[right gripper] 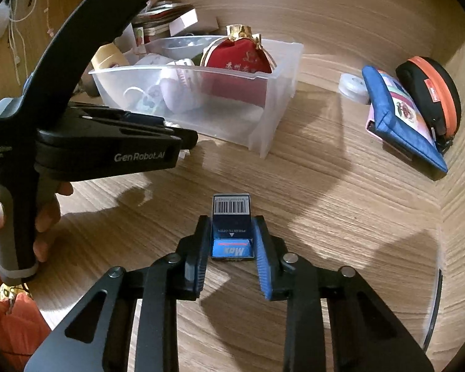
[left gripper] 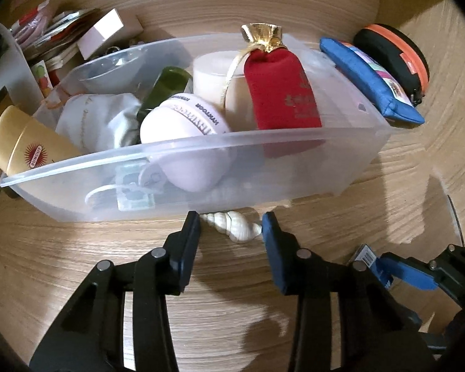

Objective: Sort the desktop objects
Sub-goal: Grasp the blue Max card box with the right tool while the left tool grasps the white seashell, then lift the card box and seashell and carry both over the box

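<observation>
A white spiral seashell (left gripper: 232,226) lies on the wooden desk right against the near wall of a clear plastic bin (left gripper: 183,155). My left gripper (left gripper: 231,228) is open, with one finger on each side of the shell. The bin holds a red velvet pouch (left gripper: 282,93), a pink case (left gripper: 183,124), a cream jar (left gripper: 217,77) and other items. My right gripper (right gripper: 231,229) is around a small dark blue box with a barcode (right gripper: 231,217) that rests on the desk; the fingers flank it closely. The bin also shows in the right wrist view (right gripper: 263,77).
A blue zip pouch (left gripper: 372,80) and a black-and-orange round case (left gripper: 393,55) lean at the right. A gold sunscreen tube (left gripper: 28,145) sticks out at the bin's left end. Boxes and papers (left gripper: 77,37) pile behind the bin. A white round lid (right gripper: 353,88) lies by the pouch.
</observation>
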Motion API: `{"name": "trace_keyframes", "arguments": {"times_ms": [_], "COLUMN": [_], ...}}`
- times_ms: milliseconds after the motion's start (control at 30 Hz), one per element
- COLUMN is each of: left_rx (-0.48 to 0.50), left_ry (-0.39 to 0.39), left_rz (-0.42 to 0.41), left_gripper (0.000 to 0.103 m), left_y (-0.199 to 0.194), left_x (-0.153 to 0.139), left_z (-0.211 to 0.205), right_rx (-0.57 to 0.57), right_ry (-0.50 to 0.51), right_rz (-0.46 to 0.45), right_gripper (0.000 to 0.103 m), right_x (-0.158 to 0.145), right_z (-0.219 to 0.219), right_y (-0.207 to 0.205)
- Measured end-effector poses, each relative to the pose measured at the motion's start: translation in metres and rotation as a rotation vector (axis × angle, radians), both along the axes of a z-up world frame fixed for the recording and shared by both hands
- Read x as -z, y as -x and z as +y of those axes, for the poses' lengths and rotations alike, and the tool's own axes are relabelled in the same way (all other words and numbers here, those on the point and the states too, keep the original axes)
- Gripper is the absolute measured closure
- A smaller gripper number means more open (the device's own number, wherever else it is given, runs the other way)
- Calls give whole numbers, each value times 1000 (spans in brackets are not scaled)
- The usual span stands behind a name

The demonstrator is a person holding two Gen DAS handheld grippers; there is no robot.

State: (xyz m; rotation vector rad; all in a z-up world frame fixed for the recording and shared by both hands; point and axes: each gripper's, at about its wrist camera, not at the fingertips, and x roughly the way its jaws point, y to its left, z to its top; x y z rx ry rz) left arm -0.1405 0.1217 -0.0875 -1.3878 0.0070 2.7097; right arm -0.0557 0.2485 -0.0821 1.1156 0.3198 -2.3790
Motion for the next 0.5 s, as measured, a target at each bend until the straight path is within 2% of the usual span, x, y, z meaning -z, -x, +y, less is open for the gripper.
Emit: {"name": "trace_keyframes", "arguments": {"times_ms": [267,400,500], "left_rx": [36,44,45], "left_ry": [-58,-116,-118], "left_rz": [-2,-13,5], "left_gripper": [63,63,63], "left_y": [-17,-29,-38], "left_x": [-2,-3,-8], "left_z": [-11,-26,-35], "right_rx": [56,86,107], "right_ry": [56,66,82], "right_rz": [-6,3,-5], "right_gripper": [78,78,78], "right_x": [-9,-16,-19], "right_z": [5,3,1], "right_y": [2,5,7]}}
